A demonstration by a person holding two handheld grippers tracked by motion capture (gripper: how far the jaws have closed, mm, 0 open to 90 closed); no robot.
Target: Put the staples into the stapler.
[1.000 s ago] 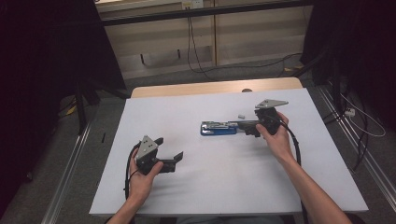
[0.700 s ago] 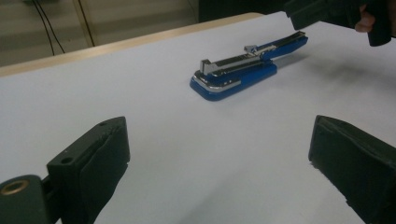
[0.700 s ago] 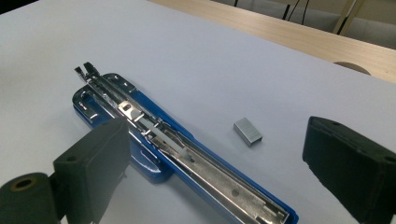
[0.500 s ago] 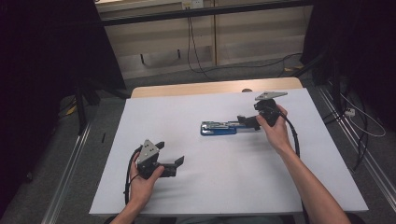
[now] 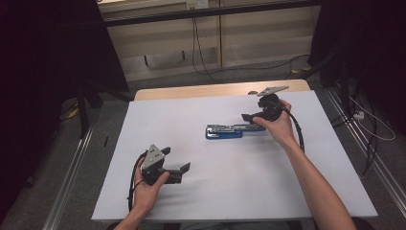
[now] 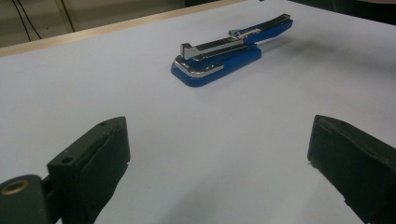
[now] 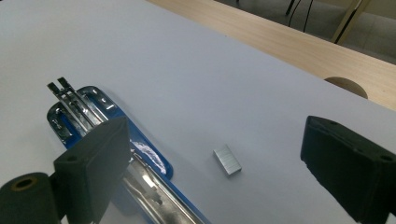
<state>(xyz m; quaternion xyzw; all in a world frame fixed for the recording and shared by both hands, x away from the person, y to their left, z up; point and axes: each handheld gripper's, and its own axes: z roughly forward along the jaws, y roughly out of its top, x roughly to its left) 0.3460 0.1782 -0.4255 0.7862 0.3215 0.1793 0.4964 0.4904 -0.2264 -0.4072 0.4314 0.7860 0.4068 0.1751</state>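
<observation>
Both grippers open: right gripper (image 5: pixel 250 118) over stapler (image 5: pixel 225 131), left gripper (image 5: pixel 178 165) low.

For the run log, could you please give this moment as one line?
stapler: opened flat on table | staple block: loose beside it | right claw: open, above staples | left claw: open, apart

Blue stapler (image 5: pixel 224 132), silver staples (image 7: pixel 227 161), white table (image 5: pixel 249 191)

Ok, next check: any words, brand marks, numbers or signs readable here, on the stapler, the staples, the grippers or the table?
None can be read.
Blue stapler: no brand or marking legible on its base or metal rail.
Block of staples: plain metal, no text.
Left gripper and right gripper: no labels legible.
White table cover: blank.
</observation>
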